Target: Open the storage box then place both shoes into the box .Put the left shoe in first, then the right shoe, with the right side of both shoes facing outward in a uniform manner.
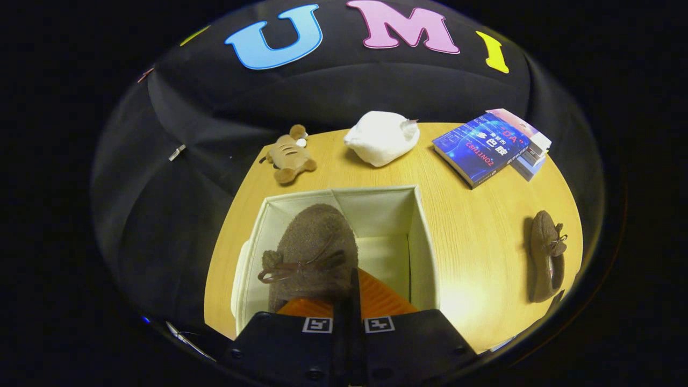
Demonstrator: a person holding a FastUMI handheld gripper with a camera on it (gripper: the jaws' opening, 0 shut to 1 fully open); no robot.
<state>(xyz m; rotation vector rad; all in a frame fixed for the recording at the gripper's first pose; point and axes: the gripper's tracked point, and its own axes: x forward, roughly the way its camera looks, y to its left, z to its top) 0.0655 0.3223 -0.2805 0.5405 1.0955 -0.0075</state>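
Box (376, 215), open-topped and cream-lined, stands on the near part of the wooden table (484, 236) as the gripper (352, 293) lowers a brown fuzzy shoe (314, 247) into it. The fingers stand nearly together, pinching the shoe at its heel end; its toe points away toward the box's far wall, its laces and pompom lying on the left of the upper. By the look of it, the opening step is done and the first shoe is partway in, hanging over the left half of the box and seemingly not yet set down. A second shoe (547, 255) lies well apart on the table to the right of the box, untouched, its lace bow facing right, so the second placement is left to do.

Beyond the box, along the far side of the table, sit a plush toy (290, 156), a white bundle (382, 137) and a stack of books (492, 148), none part of the job.

Hard to settle: whether the held shoe is the left one, which way its right side will face once down, and whether its sole touches the box floor, since the shoe and fingers cover that spot. A lid or flap cannot be made out. The near wall of the box is hidden behind the gripper body.
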